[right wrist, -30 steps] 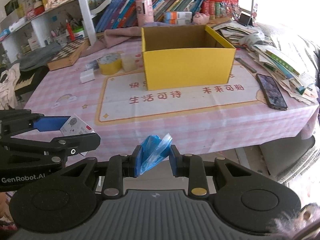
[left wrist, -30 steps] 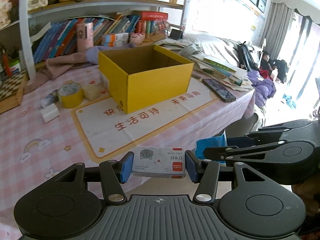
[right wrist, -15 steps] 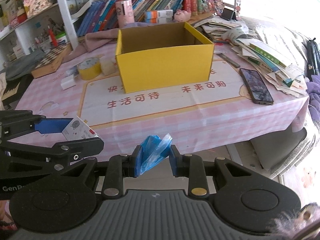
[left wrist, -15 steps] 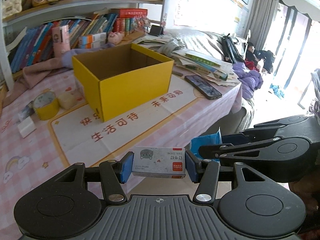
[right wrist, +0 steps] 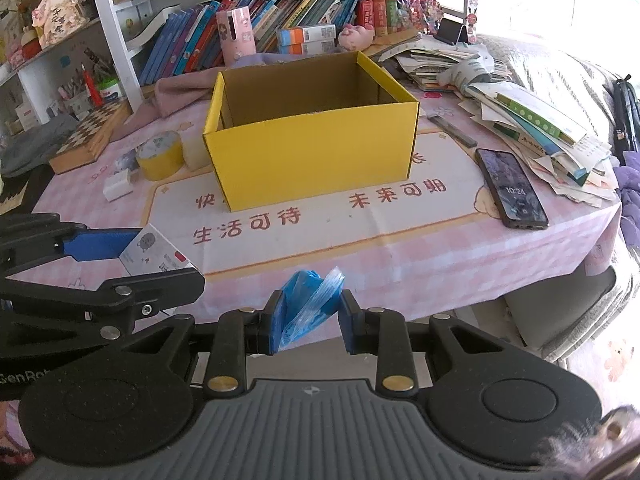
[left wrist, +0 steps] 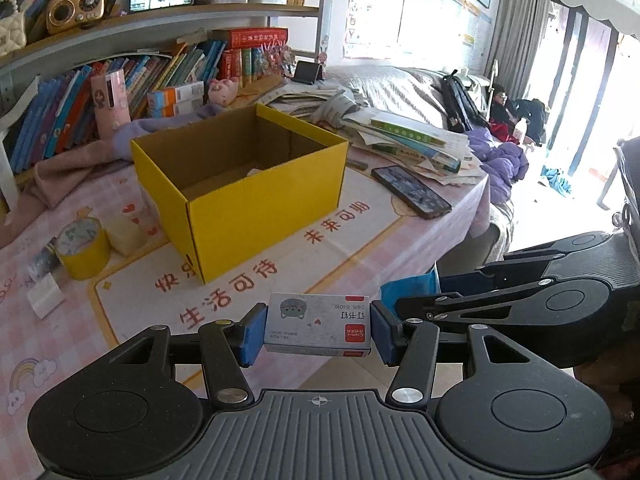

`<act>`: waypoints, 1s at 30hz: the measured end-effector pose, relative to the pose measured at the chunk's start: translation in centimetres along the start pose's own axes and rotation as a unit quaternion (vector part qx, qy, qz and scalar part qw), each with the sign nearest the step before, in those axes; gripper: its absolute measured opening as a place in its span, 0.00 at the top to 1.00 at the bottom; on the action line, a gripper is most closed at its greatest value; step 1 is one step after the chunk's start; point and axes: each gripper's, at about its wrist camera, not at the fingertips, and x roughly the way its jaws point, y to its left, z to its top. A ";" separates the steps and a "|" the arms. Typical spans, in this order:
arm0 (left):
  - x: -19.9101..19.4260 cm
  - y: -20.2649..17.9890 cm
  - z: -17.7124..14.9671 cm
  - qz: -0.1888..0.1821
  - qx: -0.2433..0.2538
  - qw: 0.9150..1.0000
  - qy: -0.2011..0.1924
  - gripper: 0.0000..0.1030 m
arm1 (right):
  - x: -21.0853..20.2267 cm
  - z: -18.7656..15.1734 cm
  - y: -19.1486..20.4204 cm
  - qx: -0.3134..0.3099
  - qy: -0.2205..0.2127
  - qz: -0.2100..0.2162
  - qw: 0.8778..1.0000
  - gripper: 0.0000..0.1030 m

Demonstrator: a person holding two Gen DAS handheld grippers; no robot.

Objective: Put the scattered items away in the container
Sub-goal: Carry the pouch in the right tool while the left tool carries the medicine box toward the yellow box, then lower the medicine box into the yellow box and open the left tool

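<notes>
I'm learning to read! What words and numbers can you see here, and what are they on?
"生活可待" and "未来可期": table mat.
"订书钉" and "24/6": small staple box, upside down in the left wrist view.
"10:24": phone screen.
"GenRob", cut off: left gripper body.
Letters "E", "F", "J", "Y": wall chart.
Book spines: too small to read.
</notes>
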 end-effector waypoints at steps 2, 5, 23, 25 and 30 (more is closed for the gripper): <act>0.3 0.1 0.4 0.001 0.003 1.000 -0.003 0.49 | 0.4 0.4 -0.2 -0.001 -0.001 0.000 1.000 0.74; 0.9 0.2 1.2 0.003 0.009 1.000 -0.008 0.49 | 0.9 1.1 -0.6 0.000 -0.004 -0.001 1.000 0.74; 5.1 1.1 8.4 0.035 0.018 0.998 -0.055 0.48 | 3.9 9.1 -4.4 -0.026 -0.065 0.001 0.998 0.74; 5.6 1.2 9.2 0.042 0.014 0.997 -0.059 0.48 | 4.2 10.4 -5.0 -0.035 -0.074 0.005 0.997 0.74; 6.8 1.6 11.1 0.070 -0.006 0.995 -0.071 0.48 | 5.3 14.0 -6.4 -0.059 -0.101 0.019 0.993 0.74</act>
